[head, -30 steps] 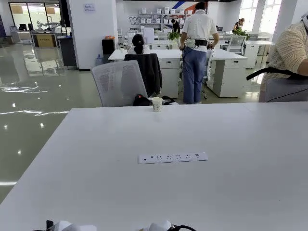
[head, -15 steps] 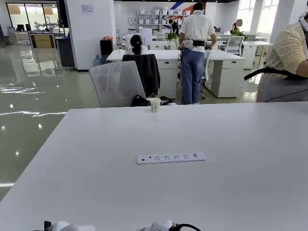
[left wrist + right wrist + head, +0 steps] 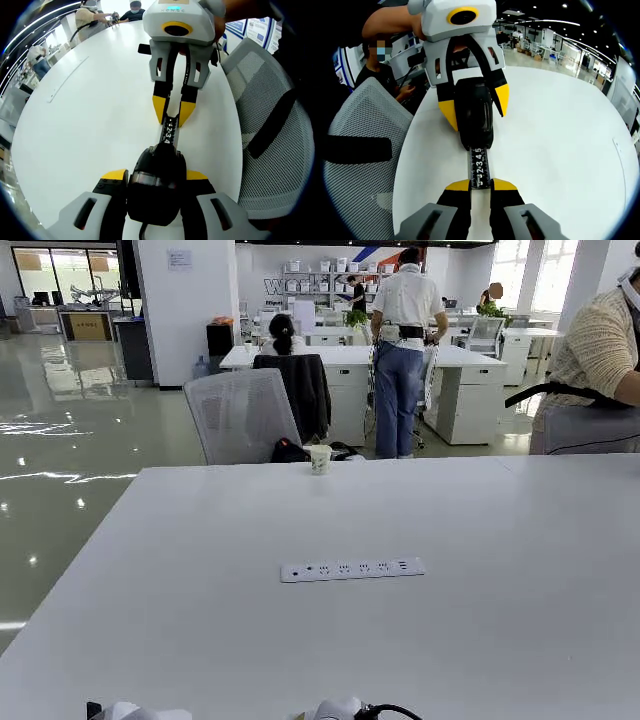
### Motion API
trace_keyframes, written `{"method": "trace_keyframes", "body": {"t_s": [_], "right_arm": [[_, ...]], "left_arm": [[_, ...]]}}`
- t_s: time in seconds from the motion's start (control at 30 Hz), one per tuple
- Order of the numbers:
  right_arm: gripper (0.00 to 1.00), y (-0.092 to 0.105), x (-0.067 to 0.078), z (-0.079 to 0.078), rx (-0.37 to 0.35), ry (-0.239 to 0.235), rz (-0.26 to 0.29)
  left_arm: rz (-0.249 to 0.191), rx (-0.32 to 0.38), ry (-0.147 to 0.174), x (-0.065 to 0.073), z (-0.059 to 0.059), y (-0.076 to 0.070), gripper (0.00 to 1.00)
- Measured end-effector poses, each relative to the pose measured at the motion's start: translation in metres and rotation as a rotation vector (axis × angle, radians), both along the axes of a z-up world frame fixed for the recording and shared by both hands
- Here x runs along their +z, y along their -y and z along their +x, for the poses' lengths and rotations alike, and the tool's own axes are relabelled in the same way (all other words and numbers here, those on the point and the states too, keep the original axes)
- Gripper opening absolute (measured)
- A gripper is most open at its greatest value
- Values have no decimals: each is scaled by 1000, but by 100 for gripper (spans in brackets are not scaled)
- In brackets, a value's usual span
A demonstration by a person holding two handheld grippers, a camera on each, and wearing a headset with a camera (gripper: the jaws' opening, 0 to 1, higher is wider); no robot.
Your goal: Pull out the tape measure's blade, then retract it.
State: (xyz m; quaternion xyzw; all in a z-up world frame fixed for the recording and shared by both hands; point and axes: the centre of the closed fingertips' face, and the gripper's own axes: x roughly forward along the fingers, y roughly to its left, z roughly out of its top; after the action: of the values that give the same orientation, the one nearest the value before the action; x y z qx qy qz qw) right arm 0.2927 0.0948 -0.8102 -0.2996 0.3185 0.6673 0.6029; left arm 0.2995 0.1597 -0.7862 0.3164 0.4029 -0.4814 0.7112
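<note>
In the left gripper view my left gripper [image 3: 156,175] is shut on the black tape measure [image 3: 155,190], its yellow-tipped jaws on either side of the case. A short length of blade [image 3: 168,134] with printed numbers runs from the case to my right gripper [image 3: 173,114], which pinches the blade's end. The right gripper view shows the same from the other side: the right gripper [image 3: 481,185] is shut on the blade [image 3: 479,167], and the left gripper [image 3: 475,107] holds the case [image 3: 476,117] just above the white table [image 3: 560,140]. Two gripper tops [image 3: 340,708] peek in at the head view's bottom edge.
A white power strip [image 3: 352,569] lies mid-table and a paper cup [image 3: 319,458] stands at the far edge. A grey mesh chair [image 3: 272,115] sits close beside the table's near edge. People and desks are beyond the table.
</note>
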Motion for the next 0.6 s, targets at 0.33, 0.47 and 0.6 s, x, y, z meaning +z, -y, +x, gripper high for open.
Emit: {"method": "trace_keyframes", "body": {"t_s": [0.33, 0.47, 0.6], "right_arm": [[10, 5, 1, 0, -9, -4, -4], [10, 9, 2, 0, -14, -9, -8], [10, 13, 2, 0, -20, -11, -8]], "left_arm": [[5, -4, -3, 0, -1, 0, 36], [9, -5, -7, 0, -1, 0, 36], [8, -3, -8, 0, -1, 0, 36]]}}
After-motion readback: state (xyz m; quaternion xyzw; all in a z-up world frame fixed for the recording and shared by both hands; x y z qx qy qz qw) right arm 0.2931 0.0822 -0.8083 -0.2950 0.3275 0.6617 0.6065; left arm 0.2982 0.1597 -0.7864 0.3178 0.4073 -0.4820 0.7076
